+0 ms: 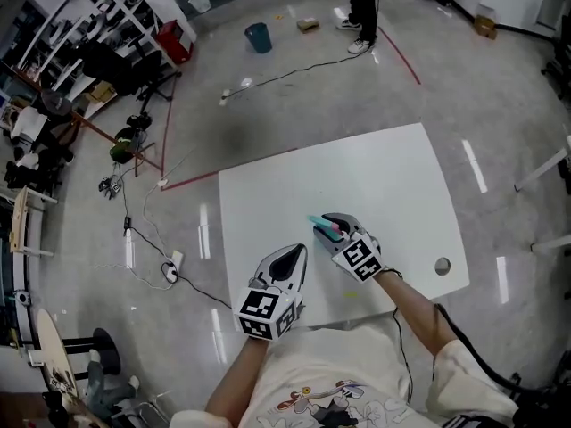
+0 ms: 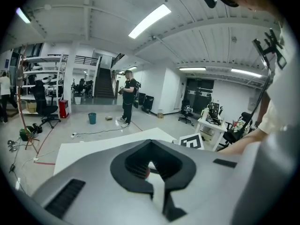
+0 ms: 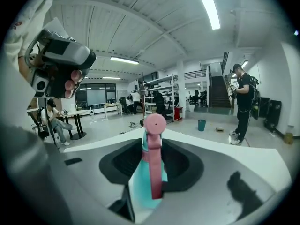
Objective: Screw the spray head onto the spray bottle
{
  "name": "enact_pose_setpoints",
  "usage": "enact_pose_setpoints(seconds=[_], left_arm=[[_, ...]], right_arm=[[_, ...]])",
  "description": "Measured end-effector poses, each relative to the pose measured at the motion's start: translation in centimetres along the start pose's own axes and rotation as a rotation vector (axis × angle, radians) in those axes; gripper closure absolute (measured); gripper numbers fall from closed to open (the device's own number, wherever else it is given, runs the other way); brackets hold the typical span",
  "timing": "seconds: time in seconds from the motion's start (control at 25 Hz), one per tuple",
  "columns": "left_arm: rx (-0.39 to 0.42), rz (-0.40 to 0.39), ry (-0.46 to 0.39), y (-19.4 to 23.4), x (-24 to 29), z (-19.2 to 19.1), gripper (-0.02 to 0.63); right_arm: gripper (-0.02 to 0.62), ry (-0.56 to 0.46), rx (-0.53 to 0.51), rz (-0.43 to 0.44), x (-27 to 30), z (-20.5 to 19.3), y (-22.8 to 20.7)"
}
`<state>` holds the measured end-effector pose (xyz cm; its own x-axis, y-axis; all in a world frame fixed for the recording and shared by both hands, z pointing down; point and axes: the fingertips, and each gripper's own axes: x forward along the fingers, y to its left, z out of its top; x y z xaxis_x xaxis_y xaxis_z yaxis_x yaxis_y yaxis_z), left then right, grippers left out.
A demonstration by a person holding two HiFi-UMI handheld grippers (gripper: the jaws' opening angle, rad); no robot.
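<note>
Your right gripper (image 1: pixel 332 230) is clamped on the spray head (image 3: pixel 153 153), with the pink nozzle and trigger up the middle and the teal body between the pads. It hangs over the table (image 1: pixel 384 176) at about 6 o'clock, close to the edge nearest you.

Your left gripper (image 1: pixel 291 259) sits at 7 o'clock with its jaws pressed together. A red speck (image 2: pixel 147 172) shows in their gap, too small to name, and I judge that the gripper holds nothing.

No separate bottle shows on the table in any view. The teal part under the pink may be the bottle itself; I cannot tell.

If the bottle is a separate piece, your left gripper probably has to part its jaws first. Take the bottle low on its body, upright, so that the neck stays free. Then lower the head straight onto the neck with the collar square to the thread, and turn clockwise in short wrist turns. Go lightly at the start: a tilted collar would likely cross-thread. Gripping near the collar should serve better than gripping the trigger.

Both grippers point away from you and a little downward. The right aims toward 11 o'clock and the left toward 1 o'clock, so their tips converge. The marker cubes face you.
</note>
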<state>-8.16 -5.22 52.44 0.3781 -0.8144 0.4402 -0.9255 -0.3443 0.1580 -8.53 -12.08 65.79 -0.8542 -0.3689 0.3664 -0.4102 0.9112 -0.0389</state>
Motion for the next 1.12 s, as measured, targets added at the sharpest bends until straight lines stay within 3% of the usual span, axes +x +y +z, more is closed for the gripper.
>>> enact_pose_setpoints(seconds=[0.2,0.56,0.72,0.88,1.12], left_arm=[[-0.001,0.008,-0.008,0.2,0.1,0.4,0.601],[-0.045,0.010,0.004,1.1,-0.4,-1.1,0.601],[-0.081,0.012,0.005,1.9,-0.7,-1.6,0.601],[-0.119,0.014,-0.010,2.4,-0.8,-0.7,0.601],[-0.111,-0.014,-0.059,1.3,-0.6,2.1,0.601]], right_arm=[[0.391,0.033,0.021,0.017,-0.2,-0.7,-0.4],[0.387,0.005,0.028,-0.001,-4.7,1.0,0.1],[0.387,-0.064,0.053,-0.006,-8.2,4.8,0.4],[0.391,-0.135,0.051,0.044,-11.2,10.5,1.0],[0.448,-0.182,0.016,0.009,-12.2,15.2,0.6]])
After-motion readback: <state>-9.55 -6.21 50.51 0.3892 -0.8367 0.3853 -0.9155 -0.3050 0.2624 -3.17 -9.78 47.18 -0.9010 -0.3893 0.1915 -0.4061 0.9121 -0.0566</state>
